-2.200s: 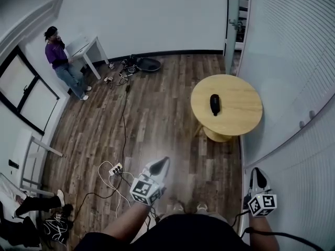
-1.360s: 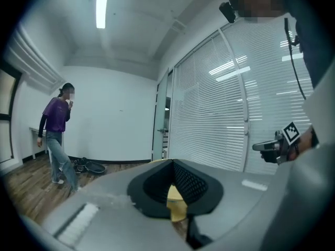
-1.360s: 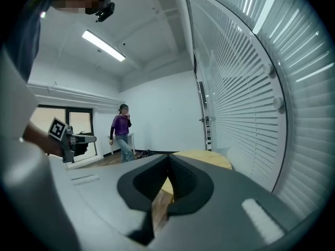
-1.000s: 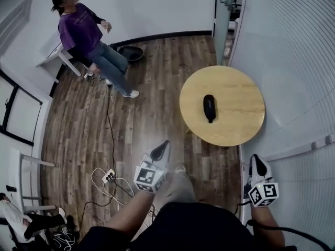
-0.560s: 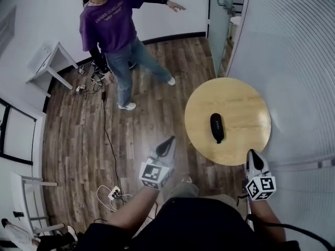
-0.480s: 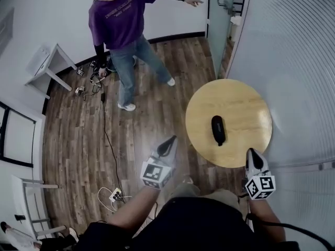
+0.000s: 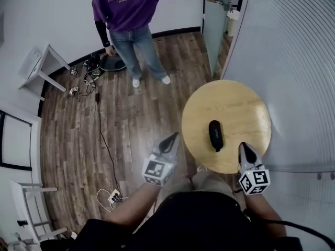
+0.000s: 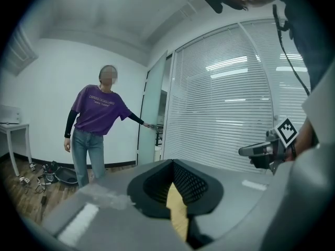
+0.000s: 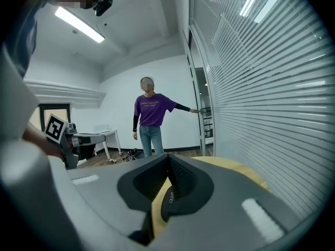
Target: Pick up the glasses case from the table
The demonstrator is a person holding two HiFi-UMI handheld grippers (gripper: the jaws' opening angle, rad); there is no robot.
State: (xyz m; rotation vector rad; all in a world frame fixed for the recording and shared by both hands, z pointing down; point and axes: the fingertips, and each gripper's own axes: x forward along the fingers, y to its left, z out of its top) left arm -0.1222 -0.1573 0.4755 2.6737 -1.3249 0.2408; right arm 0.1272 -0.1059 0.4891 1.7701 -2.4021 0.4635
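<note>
The black glasses case (image 7: 215, 135) lies on the round wooden table (image 7: 235, 101), a little toward its near side. My right gripper (image 7: 243, 146) is shut and empty, its tip over the table's near edge, just right of the case and apart from it. In the right gripper view the shut jaws (image 9: 168, 156) frame the case (image 9: 170, 203) low down, with the table (image 9: 235, 166) beyond. My left gripper (image 7: 172, 136) is shut and empty, over the floor left of the table. In the left gripper view its tips (image 8: 171, 162) meet; a sliver of table (image 8: 177, 208) shows behind them.
A person in a purple shirt (image 7: 133, 9) stands beyond the table, one hand on the door handle (image 7: 222, 1). A glass wall with blinds (image 7: 293, 61) runs along the right. A power strip and cables (image 7: 112, 196) lie on the floor at left. A white side table (image 7: 39, 69) stands at the back left.
Both grippers have come closer to the table; the right one now reaches over its near edge. The person in purple has walked from the left wall to the door.
</note>
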